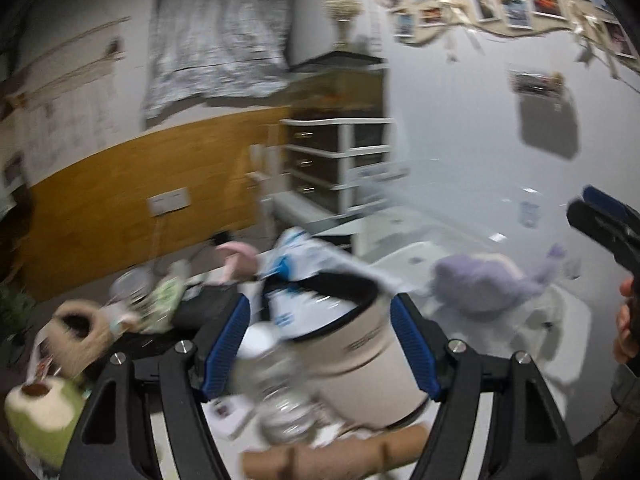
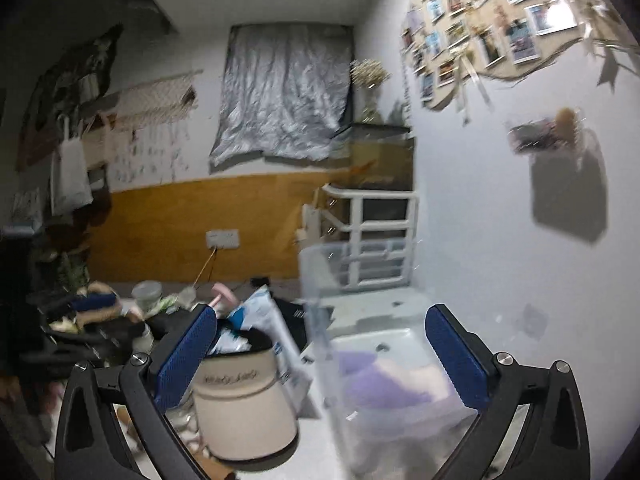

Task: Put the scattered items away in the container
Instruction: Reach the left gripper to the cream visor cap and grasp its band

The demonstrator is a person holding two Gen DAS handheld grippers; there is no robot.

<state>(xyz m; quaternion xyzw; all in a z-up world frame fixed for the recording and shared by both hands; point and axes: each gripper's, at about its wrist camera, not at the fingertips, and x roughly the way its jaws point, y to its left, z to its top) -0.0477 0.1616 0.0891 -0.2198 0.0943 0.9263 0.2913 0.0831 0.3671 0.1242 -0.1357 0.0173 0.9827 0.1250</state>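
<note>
A cream visor cap (image 1: 352, 356) with a black inner band stands on the table. It lies in line between the blue pads of my left gripper (image 1: 322, 300), which is open; no grip on the cap shows. The right wrist view has the same cap (image 2: 244, 400) standing free beside the clear plastic container (image 2: 320, 292). A purple plush toy (image 2: 372, 380) lies inside that box. My right gripper (image 2: 322, 312) is wide open and empty in front of the box. It also shows at the far right in the left wrist view, as the right gripper (image 1: 588, 204).
A blue-and-white plastic packet (image 1: 296, 256) and a pink item (image 1: 236, 256) lie behind the cap. A clear bottle (image 1: 280, 400), a cardboard tube (image 1: 332, 456), a woven basket (image 1: 76, 332) and a coconut (image 1: 40, 404) crowd the left. A white drawer unit (image 1: 336, 160) stands by the wall.
</note>
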